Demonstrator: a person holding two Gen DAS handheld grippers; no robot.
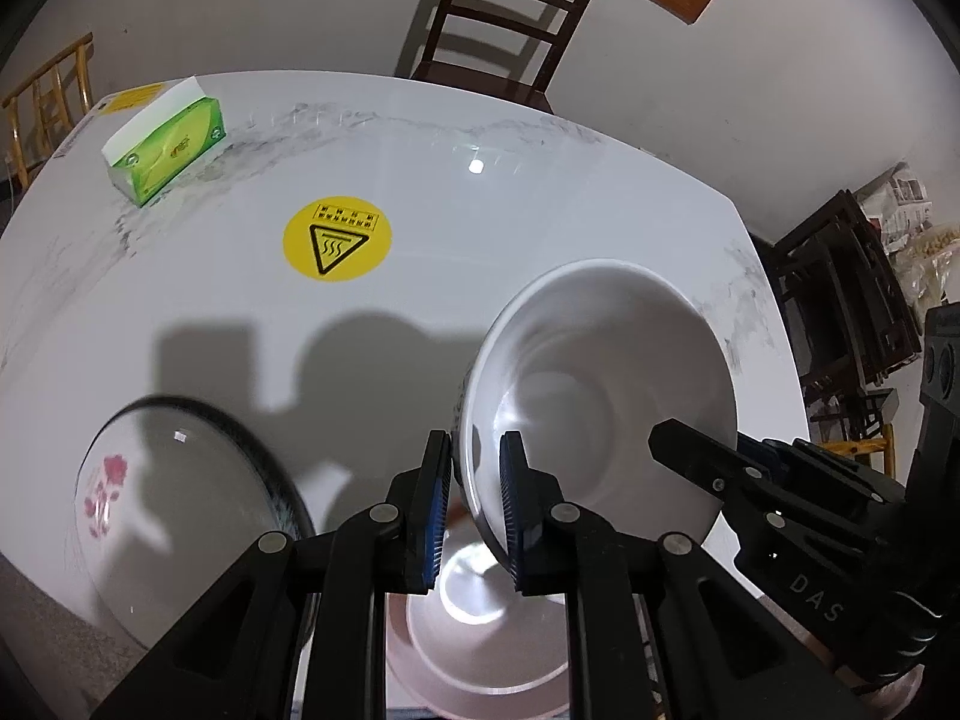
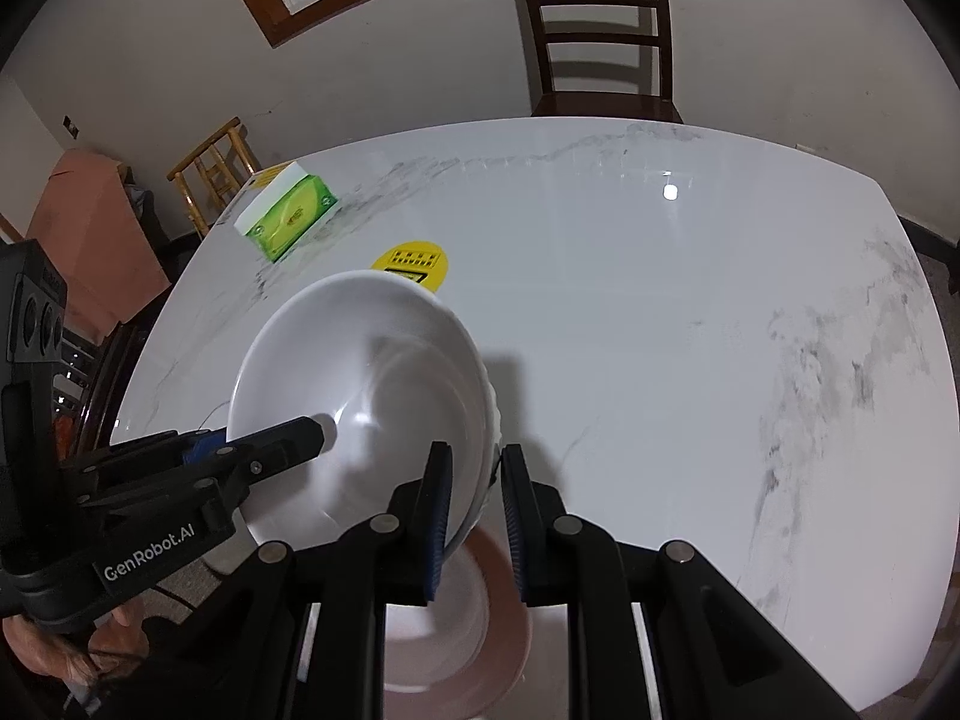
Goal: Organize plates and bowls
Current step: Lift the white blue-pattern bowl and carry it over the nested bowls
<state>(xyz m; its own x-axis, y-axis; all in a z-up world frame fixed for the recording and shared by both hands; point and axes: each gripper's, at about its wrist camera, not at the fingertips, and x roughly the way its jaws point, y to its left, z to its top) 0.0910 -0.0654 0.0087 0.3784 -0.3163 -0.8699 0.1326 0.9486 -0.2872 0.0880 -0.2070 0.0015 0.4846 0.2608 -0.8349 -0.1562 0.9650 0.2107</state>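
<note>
Both tongs, left gripper [image 1: 474,504] and right gripper [image 2: 474,516], clamp the white bowl [image 2: 360,396] above the marble table [image 2: 660,312]; dark chair [image 2: 600,42] at top, against the wall

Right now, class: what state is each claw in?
Left claw: shut on the white bowl, gripping its rim.
Right claw: shut on the same bowl's opposite rim.

From my left wrist view, the pink plate [image 1: 480,660] is half hidden behind my claw's arms and cut off at the bottom edge. The floral plate [image 1: 180,510] is blurred, its near side covered. On the right wrist view, the white bowl [image 2: 360,390] hides part of the yellow sticker [image 2: 414,264].
</note>
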